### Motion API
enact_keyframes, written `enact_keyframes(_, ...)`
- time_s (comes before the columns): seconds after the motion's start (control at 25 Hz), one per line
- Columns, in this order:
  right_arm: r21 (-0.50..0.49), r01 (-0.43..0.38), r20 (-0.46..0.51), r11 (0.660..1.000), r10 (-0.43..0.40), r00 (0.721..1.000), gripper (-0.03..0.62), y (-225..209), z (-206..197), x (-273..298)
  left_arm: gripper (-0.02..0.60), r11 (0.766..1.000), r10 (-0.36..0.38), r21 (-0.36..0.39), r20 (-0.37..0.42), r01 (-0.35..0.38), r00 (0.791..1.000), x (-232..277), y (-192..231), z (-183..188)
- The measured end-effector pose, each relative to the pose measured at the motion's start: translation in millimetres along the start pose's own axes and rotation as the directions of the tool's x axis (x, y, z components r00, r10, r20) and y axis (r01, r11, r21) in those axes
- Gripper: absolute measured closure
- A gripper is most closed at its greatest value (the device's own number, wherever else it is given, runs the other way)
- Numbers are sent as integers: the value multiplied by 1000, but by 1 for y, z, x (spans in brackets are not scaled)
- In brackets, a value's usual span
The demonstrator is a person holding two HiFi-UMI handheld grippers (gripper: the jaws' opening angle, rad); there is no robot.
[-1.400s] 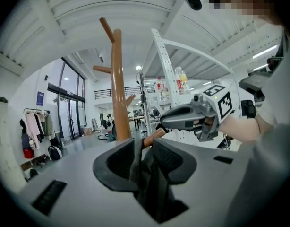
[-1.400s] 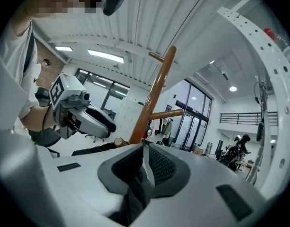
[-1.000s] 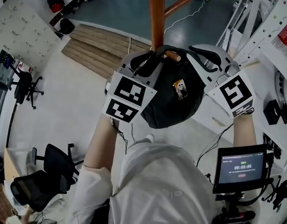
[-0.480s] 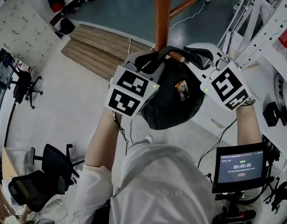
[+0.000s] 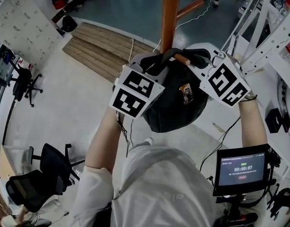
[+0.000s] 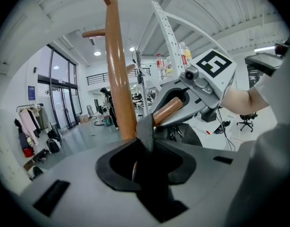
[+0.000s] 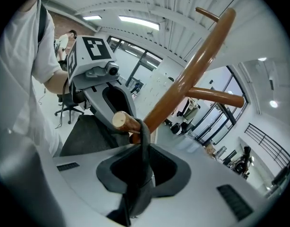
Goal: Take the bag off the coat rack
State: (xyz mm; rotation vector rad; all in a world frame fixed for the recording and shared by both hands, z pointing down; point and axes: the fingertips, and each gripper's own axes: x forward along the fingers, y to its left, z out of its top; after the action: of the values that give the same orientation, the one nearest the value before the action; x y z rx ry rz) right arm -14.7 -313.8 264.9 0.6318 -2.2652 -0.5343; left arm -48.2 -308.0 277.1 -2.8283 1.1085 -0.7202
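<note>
A black bag (image 5: 173, 103) hangs from a short wooden peg (image 5: 182, 59) on the brown coat rack pole (image 5: 170, 13). Its dark strap (image 6: 145, 130) loops over the peg (image 6: 167, 110) close to the peg's end. My left gripper (image 5: 152, 65) is shut on the strap left of the peg, and the strap runs down between its jaws. From the other side my right gripper (image 5: 201, 60) is shut on the strap (image 7: 144, 141), just below the peg (image 7: 126, 122). The bag's body hangs between both marker cubes.
A white shelving frame (image 5: 258, 27) stands close at the right. A tablet on a stand (image 5: 242, 169) is at lower right. Office chairs (image 5: 46, 174) sit lower left, a wooden platform (image 5: 102, 46) lies behind the rack.
Both grippers and the bag have shifted slightly right and up along the peg; the right gripper has turned inward. The strap now sits nearer the peg's tip.
</note>
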Motion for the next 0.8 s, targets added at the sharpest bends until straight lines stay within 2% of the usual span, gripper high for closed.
enact_keyframes(0.16, 23, -41, -9, 999, 41, 999, 548, 1, -1, 1, 476, 998, -31, -45, 21, 32, 999, 1, -4, 1)
enact_keyframes(0.32, 85, -46, 16, 995, 44, 999, 548, -2, -1, 7, 479, 999, -19, -35, 6, 19, 1000, 2, -1, -1)
enact_keyframes(0.48, 124, 6, 28, 992, -10, 1000, 547, -6, -1, 13, 486, 1000, -1, -25, 1, 1, 1000, 4, 0, 0)
enact_keyframes(0.64, 136, 85, 24, 987, -89, 996, 549, -9, -4, 15, 495, 998, 58, -8, 7, -58, 998, 7, 4, -1)
enact_keyframes(0.8, 166, 126, 30, 978, -133, 991, 551, -8, -3, 11, 503, 994, 110, 7, 22, -110, 994, 5, 2, -1)
